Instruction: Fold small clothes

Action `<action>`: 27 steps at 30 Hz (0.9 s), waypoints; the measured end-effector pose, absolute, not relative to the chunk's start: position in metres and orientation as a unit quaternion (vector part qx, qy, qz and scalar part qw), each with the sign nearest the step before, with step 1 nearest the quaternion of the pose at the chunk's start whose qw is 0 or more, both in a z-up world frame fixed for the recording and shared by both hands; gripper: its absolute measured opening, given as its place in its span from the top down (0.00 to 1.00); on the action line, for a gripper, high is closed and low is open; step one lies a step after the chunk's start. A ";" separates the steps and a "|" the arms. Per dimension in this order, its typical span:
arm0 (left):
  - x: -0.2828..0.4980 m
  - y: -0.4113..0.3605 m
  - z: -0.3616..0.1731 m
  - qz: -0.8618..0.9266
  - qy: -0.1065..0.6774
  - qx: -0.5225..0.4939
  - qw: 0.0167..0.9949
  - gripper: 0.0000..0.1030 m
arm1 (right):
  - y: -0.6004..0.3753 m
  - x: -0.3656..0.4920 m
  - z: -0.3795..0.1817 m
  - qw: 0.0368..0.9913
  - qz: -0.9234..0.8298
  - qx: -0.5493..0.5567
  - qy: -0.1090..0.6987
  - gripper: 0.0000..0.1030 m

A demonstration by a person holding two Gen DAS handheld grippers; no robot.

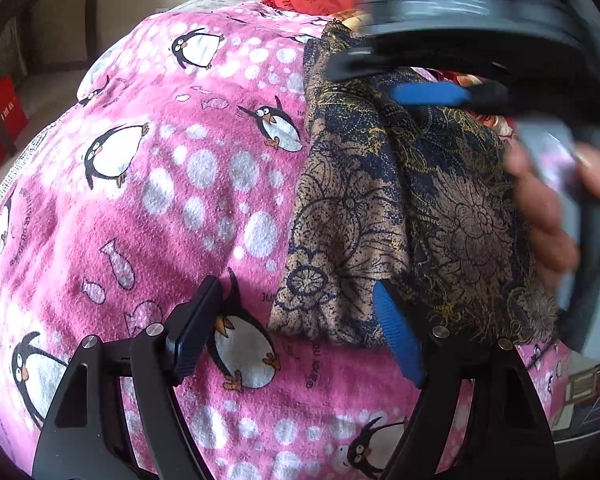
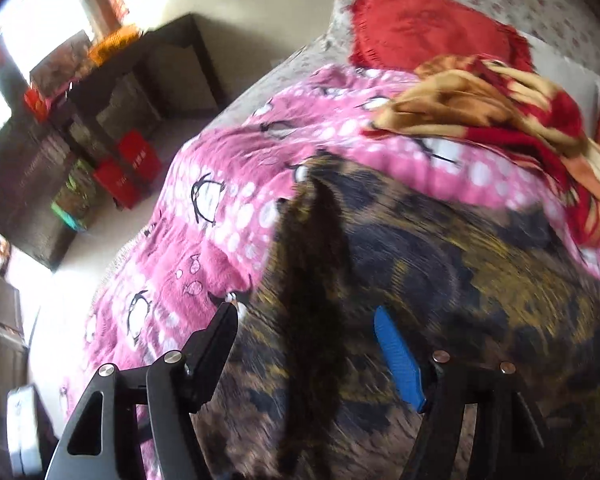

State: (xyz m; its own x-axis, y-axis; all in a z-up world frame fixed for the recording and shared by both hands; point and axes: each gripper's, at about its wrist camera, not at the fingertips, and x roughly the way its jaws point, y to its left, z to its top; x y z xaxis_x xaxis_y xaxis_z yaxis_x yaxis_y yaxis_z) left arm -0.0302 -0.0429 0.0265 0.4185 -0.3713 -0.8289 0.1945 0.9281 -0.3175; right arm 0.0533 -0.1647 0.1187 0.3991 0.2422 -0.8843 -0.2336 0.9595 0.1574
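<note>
We work on a bed covered by a pink penguin blanket (image 1: 148,200), and the piece to fold, a brown and navy floral garment (image 1: 412,216), lies on it at about three o'clock in the left wrist view, bunched into loose ridges with its lower hem near our left fingers. Our left hand-held gripper (image 1: 292,328) stands wide open just over the blanket; its blue finger (image 1: 396,336) overlaps the garment's lower edge, the black one rests over a penguin, and nothing is clamped between them. Our right hand-held gripper (image 2: 304,344) is also parted, and the blurred right wrist view shows cloth filling the space below it, with a dark raised fold (image 2: 312,288) running up between the fingers; we judge the pads are not pressing on it. In the left view that same tool crosses the garment at one o'clock, with a hand (image 1: 548,216) on its handle.

The garment looks only roughly doubled, so we judge the fold is partway. To do this step well, we should flatten the ridges first, then pinch two matching corners at the hem, one per tool, taking only the garment's layers and none of the blanket beneath. We keep both grips level while carrying the edge across, so the crease lands straight. A red and tan cloth (image 2: 500,112) sits at one o'clock, well clear.
</note>
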 end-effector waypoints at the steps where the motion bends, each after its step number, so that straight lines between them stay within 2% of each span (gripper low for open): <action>1: -0.030 -0.042 0.026 -0.170 0.512 -0.088 0.838 0.24 | -0.153 0.061 0.114 0.833 0.142 -0.019 0.534 0.33; 5: -0.029 -0.039 0.024 -0.174 0.510 -0.090 0.838 0.24 | -0.123 0.084 0.098 0.828 0.118 -0.076 0.543 0.32; 7: -0.027 -0.038 0.024 -0.175 0.510 -0.086 0.838 0.24 | -0.119 0.094 0.091 0.826 0.106 -0.076 0.549 0.26; 11: -0.023 -0.038 0.024 -0.175 0.511 -0.083 0.837 0.24 | -0.118 0.096 0.087 0.831 0.098 -0.081 0.541 0.29; 15: -0.019 -0.041 0.025 -0.171 0.512 -0.077 0.838 0.24 | -0.121 0.089 0.090 0.838 0.091 -0.108 0.527 0.63; 18: -0.019 -0.044 0.025 -0.167 0.512 -0.071 0.840 0.23 | -0.142 0.088 0.097 0.837 0.110 -0.070 0.532 0.78; 22: -0.022 -0.053 0.025 -0.163 0.512 -0.064 0.841 0.23 | -0.164 0.082 0.104 0.836 0.132 -0.012 0.533 0.83; 27: -0.022 -0.052 0.032 -0.177 0.502 -0.079 0.843 0.23 | -0.177 0.068 0.114 0.839 0.148 0.011 0.523 0.84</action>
